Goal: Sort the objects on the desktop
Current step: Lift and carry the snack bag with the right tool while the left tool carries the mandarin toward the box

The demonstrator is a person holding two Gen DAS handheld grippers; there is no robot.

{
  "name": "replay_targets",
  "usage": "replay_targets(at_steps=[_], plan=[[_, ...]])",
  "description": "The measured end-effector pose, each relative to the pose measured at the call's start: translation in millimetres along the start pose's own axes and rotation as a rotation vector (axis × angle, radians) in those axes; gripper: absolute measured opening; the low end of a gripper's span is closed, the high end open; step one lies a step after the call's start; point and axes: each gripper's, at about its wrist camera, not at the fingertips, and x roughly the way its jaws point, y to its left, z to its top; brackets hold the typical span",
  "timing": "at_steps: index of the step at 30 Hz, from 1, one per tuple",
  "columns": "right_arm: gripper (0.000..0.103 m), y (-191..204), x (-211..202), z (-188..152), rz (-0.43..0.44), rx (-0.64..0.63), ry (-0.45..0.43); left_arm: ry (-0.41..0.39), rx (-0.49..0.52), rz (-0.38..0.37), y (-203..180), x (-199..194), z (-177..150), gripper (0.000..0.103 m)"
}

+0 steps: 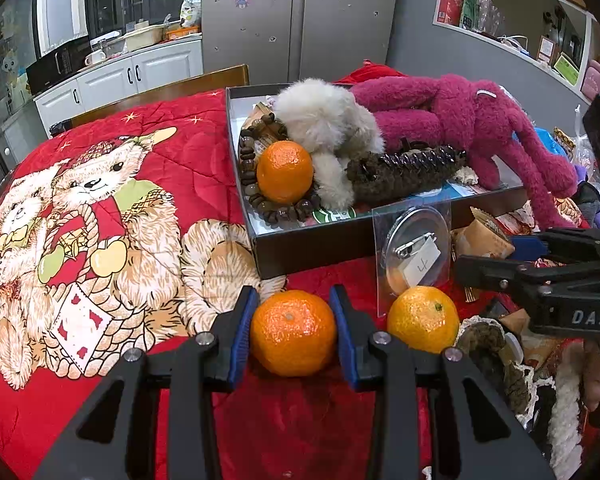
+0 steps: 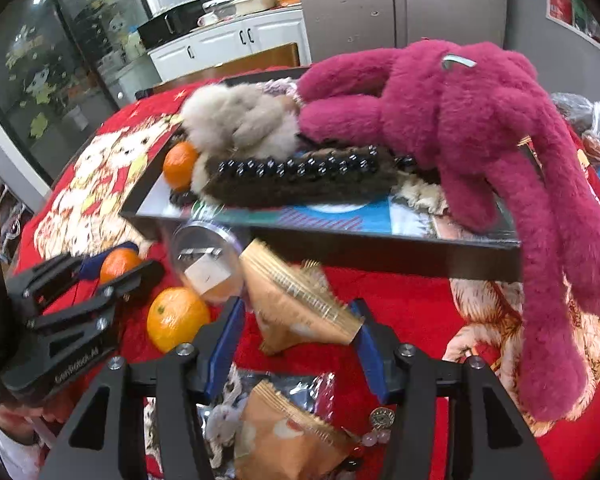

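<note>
My left gripper [image 1: 293, 332] was clamped on a mandarin [image 1: 293, 332], both blue pads pressed against its sides, the fruit resting on the red bear quilt [image 1: 100, 208] just in front of the black box [image 1: 300, 248]. A second mandarin [image 1: 423, 319] lay beside it, against a bagged round badge [image 1: 414, 252]. A third mandarin [image 1: 285, 171] already sat inside the box, ringed by a bead bracelet [image 1: 247, 168] (with a pale fluffy toy [image 1: 324, 120] and a magenta plush [image 1: 472, 120] crowding the rest). My right gripper [image 2: 298, 328] had its jaws apart around a tan snack packet [image 2: 300, 304]; I couldn't tell whether the pads touched it.
</note>
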Motion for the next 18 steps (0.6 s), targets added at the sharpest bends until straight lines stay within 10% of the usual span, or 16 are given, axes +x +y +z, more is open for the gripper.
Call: replay_targets(at_steps=[18], plan=[[0.027, 6, -7, -5, -0.068, -0.044, -0.039, -0.008, 0.015, -0.002, -3, -4, 1, 0.038]])
